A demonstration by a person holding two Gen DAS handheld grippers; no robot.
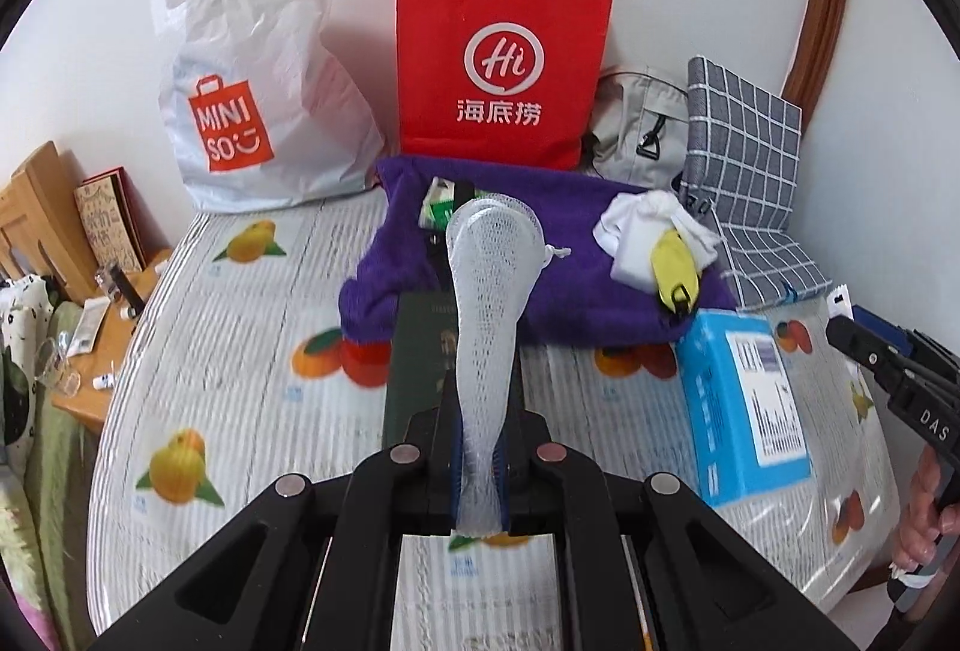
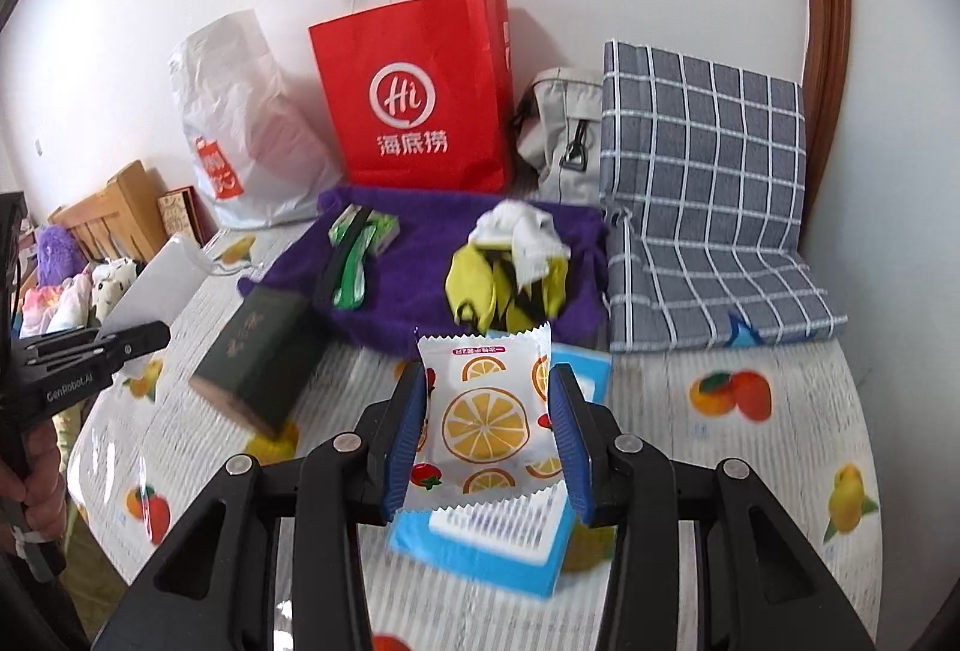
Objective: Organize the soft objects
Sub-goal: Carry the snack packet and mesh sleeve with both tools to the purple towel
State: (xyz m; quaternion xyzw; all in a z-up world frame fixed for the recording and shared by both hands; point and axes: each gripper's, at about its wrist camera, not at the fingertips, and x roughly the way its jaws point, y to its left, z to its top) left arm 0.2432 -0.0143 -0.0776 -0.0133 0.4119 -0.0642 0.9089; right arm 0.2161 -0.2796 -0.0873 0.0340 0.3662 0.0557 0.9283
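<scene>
My left gripper (image 1: 480, 465) is shut on a white mesh bag (image 1: 489, 303) that stands up between the fingers, above the table. My right gripper (image 2: 489, 429) is shut on a white packet with orange-slice print (image 2: 486, 411), held above a blue box (image 2: 480, 537). A purple towel (image 1: 540, 285) lies at the back of the table; it also shows in the right wrist view (image 2: 420, 285). On it lie a white sock (image 2: 522, 231), a yellow pouch (image 2: 480, 285) and a green tissue pack (image 2: 360, 237).
A red paper bag (image 1: 504, 57), a white Miniso bag (image 1: 252, 87), a grey bag (image 1: 642, 123) and a checked cushion (image 2: 708, 183) stand along the wall. A dark green box (image 2: 258, 363) and the blue box (image 1: 744, 399) lie on the fruit-print tablecloth (image 1: 240, 351).
</scene>
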